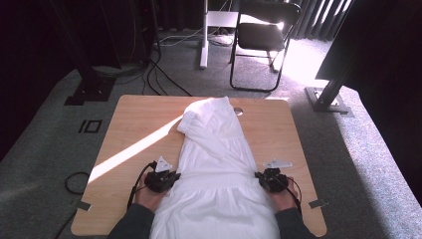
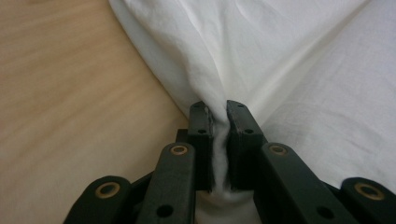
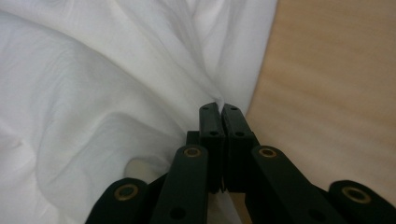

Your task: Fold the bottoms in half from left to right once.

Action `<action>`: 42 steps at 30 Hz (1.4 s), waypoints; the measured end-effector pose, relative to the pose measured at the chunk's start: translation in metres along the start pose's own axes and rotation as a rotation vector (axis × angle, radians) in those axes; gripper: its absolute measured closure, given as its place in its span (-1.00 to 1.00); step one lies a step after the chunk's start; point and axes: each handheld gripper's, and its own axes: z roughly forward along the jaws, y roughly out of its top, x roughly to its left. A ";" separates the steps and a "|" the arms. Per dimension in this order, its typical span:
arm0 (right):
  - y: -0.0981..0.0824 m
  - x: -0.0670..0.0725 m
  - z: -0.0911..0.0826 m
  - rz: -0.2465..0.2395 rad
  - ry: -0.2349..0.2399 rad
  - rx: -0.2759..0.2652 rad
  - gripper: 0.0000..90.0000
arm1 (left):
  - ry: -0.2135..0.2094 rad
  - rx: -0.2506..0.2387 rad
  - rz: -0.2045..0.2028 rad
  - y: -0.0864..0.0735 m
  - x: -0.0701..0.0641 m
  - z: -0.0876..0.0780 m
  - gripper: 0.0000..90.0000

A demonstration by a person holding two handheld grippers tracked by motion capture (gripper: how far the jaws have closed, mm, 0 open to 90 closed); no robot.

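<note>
A white garment (image 1: 216,164) lies lengthwise down the middle of the wooden table (image 1: 134,124), its far end folded over near the back edge. My left gripper (image 1: 171,178) is at the garment's left edge, near the front, and is shut on a pinch of the white cloth (image 2: 261,56); the fabric bunches between its pads (image 2: 201,135). At the right edge my right gripper (image 1: 259,177) is shut on the cloth (image 3: 116,93) too, with a thin fold of it pressed between the black fingers (image 3: 211,135).
A black folding chair (image 1: 263,37) and a white desk leg (image 1: 203,35) stand on the grey carpet beyond the table. Cables (image 1: 154,74) run across the floor at the back left. A band of sunlight (image 1: 134,147) crosses the table's left half.
</note>
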 end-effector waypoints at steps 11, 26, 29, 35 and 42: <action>0.055 0.016 0.000 -0.077 0.075 -0.148 0.06 | 0.031 -0.024 0.008 0.000 -0.003 0.003 0.75; 0.122 0.032 0.075 -0.215 -0.028 -0.011 0.72 | 0.049 -0.043 0.017 -0.002 -0.006 0.004 0.75; 0.125 -0.007 0.058 -0.077 -0.071 -0.068 0.89 | 0.060 -0.034 0.036 -0.001 -0.008 0.004 0.77; 0.100 -0.042 0.061 0.046 -0.083 -0.058 0.89 | 0.066 -0.028 0.065 0.002 -0.014 0.006 0.79; 0.087 -0.042 0.077 0.051 -0.056 -0.041 0.82 | 0.038 -0.043 0.045 0.026 -0.001 -0.007 0.32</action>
